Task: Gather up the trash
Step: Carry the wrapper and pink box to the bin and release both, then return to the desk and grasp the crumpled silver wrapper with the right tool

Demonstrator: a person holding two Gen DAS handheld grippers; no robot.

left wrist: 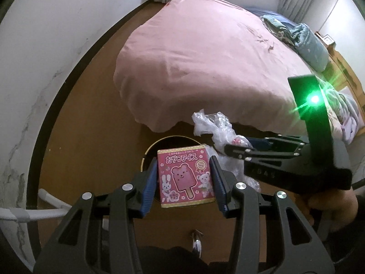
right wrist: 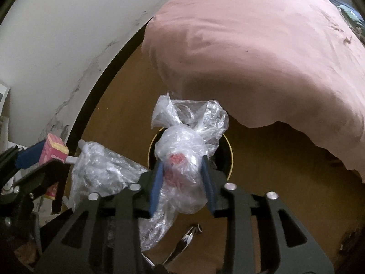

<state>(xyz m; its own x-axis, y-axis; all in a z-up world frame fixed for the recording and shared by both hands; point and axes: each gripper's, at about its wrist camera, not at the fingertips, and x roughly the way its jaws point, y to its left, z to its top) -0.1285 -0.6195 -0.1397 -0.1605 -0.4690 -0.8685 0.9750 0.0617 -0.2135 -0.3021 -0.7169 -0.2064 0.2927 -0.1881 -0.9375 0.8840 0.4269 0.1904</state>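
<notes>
A pink ice-pop box (left wrist: pixel 186 178) with cartoon animals sits between the blue pads of my left gripper (left wrist: pixel 183 159), which is shut on its two sides. It hangs right over a round dark bin with a gold rim (left wrist: pixel 148 150). My right gripper (right wrist: pixel 182 161) holds a crumpled clear plastic bag (right wrist: pixel 182 141) with something red inside. Both pads touch the bag, above the same bin (right wrist: pixel 230 153). More clear plastic (right wrist: pixel 102 169) trails to the left. From the left wrist view, the right gripper (left wrist: pixel 228 147) and the bag (left wrist: pixel 209 125) are just right of the box.
A bed with a pink cover (left wrist: pixel 205 57) overhangs the wooden floor just behind the bin. A white wall with a dark baseboard (left wrist: pixel 45 114) curves along the left. A white pipe (left wrist: pixel 45 212) runs low at left. A small shiny object (right wrist: pixel 187 239) lies on the floor nearby.
</notes>
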